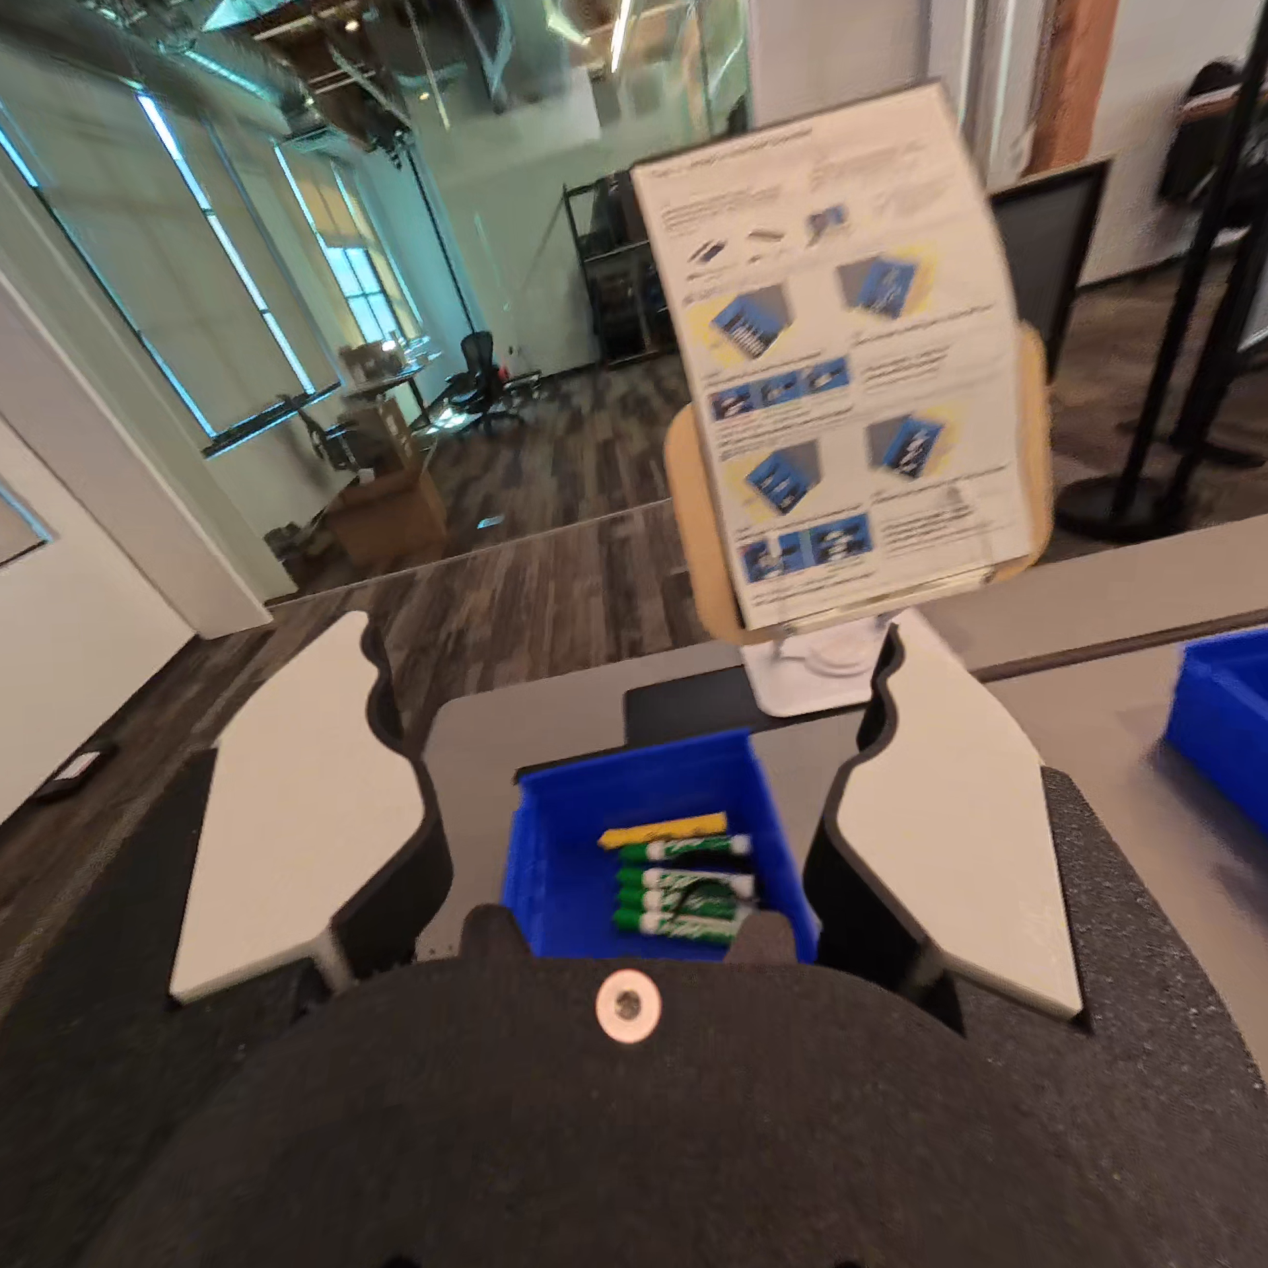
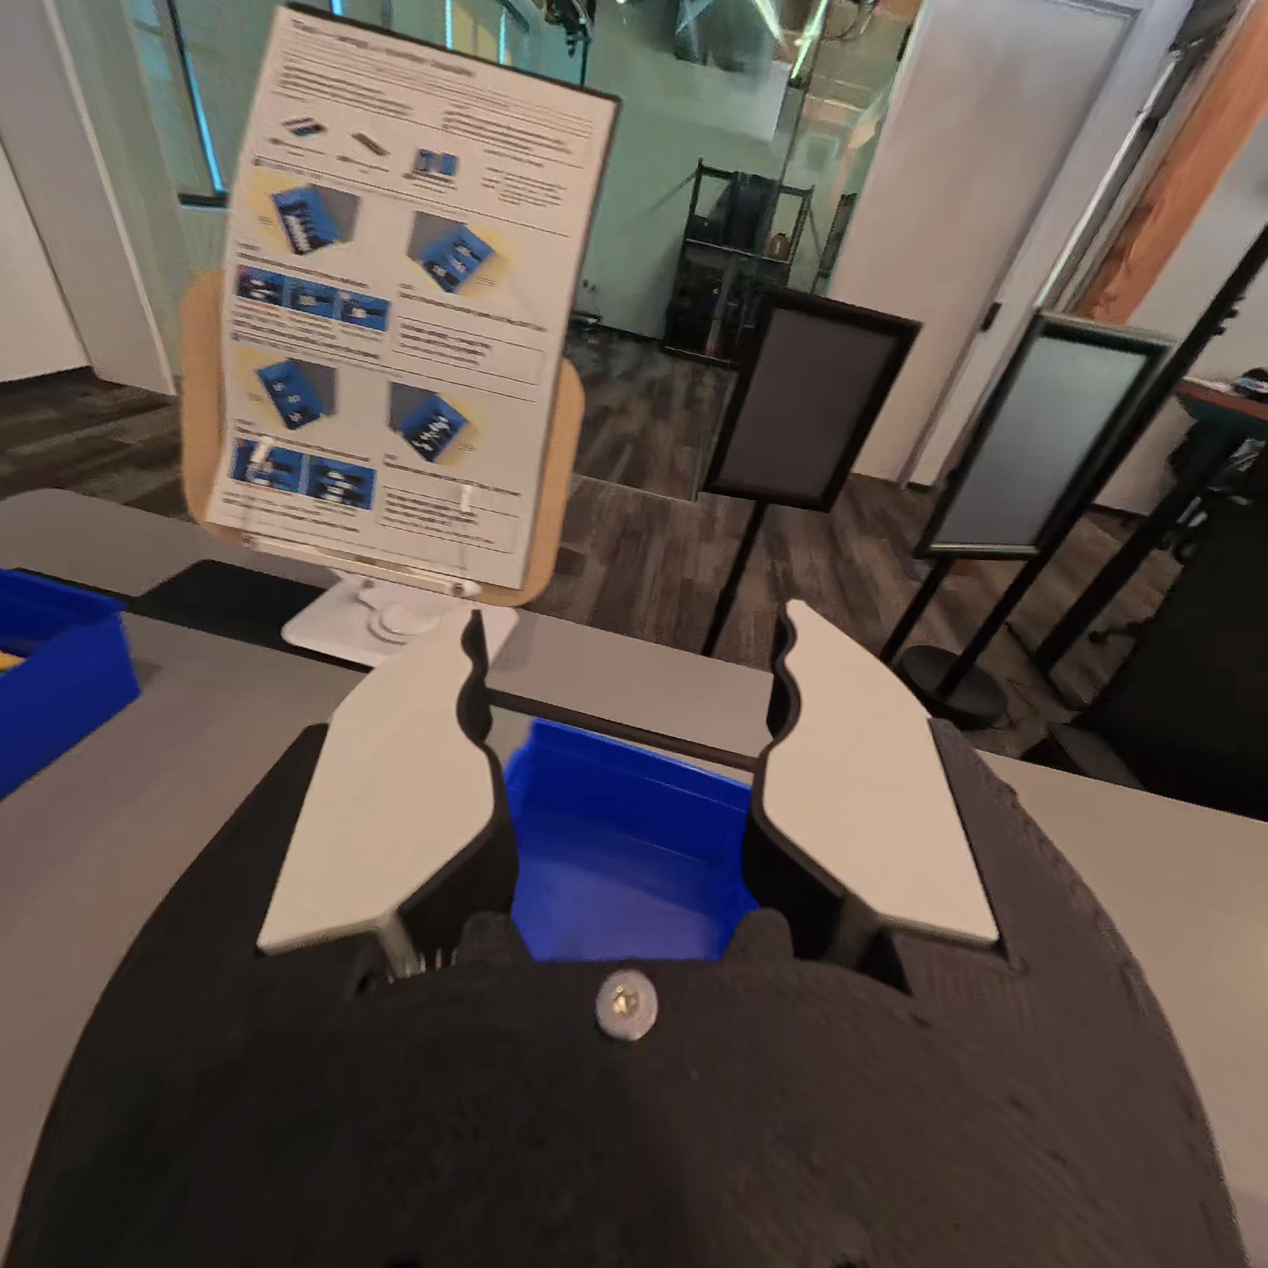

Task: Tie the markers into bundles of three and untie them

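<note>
the left gripper (image 1: 635, 659) hangs with its white-faced fingers spread wide and empty above a blue plastic bin (image 1: 549, 858) on the grey table (image 1: 1070, 604) — inside lie green-capped markers (image 1: 679, 892) side by side, a thin black tie (image 1: 686, 900) across them and a yellow marker (image 1: 662, 829) just behind. the right gripper (image 2: 628, 635) is likewise parted and holding nothing, over a second blue plastic bin (image 2: 617, 858) whose visible floor is bare — a printed instruction sheet on a white stand (image 2: 405, 309) rises beyond both.

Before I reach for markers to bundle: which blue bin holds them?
The blue bin under the left claw; the one under the right claw is empty.
</note>
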### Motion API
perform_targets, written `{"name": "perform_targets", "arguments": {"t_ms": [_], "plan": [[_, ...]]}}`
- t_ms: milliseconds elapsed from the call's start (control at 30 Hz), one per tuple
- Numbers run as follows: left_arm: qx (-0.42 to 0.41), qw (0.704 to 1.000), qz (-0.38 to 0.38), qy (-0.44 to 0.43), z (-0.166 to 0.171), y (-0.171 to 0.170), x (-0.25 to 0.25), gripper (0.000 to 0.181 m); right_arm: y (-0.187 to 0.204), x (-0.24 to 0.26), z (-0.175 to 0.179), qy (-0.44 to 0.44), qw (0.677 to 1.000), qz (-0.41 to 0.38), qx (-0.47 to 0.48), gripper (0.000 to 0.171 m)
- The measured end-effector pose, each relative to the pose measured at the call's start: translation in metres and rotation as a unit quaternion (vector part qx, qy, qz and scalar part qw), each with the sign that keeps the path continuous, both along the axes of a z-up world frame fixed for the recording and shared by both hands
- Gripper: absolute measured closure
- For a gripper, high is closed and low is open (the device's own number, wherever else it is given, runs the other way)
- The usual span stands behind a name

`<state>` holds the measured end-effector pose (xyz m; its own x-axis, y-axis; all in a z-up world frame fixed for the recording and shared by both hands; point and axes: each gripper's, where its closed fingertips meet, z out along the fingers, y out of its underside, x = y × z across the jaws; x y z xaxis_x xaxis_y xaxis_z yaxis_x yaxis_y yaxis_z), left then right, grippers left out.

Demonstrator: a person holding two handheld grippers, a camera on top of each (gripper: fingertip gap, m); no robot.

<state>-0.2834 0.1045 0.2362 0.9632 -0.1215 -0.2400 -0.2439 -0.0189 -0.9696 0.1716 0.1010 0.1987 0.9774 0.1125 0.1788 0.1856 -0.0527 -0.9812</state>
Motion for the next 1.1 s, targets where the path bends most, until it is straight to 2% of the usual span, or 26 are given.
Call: {"name": "perform_targets", "arguments": {"t_ms": [100,200,333,467,867,1100], "plan": [[-0.026,0.998,-0.038,-0.029,-0.012,0.008,0.057,0.049,0.006,-0.049,0.008,0.006,1.0,0.007,0.008,0.083],[-0.054,0.997,-0.049,-0.025,-0.039,0.017,0.1,0.044,0.012,-0.078,0.002,0.004,1.0,-0.014,0.007,0.066],[-0.033,0.998,-0.044,-0.012,-0.064,0.023,0.138,0.037,0.014,-0.099,-0.011,0.008,0.999,-0.049,0.012,0.056],[-0.054,0.997,-0.047,-0.015,-0.093,0.022,0.164,0.036,0.013,-0.114,-0.029,0.033,0.998,-0.057,0.013,0.055],[-0.107,0.993,-0.023,-0.044,-0.16,0.024,0.166,0.038,0.013,-0.143,-0.07,0.03,0.998,-0.045,-0.004,0.054],[-0.116,0.992,-0.011,-0.045,-0.174,0.024,0.16,0.039,0.016,-0.149,-0.087,0.029,0.999,-0.038,-0.02,0.054]]}}
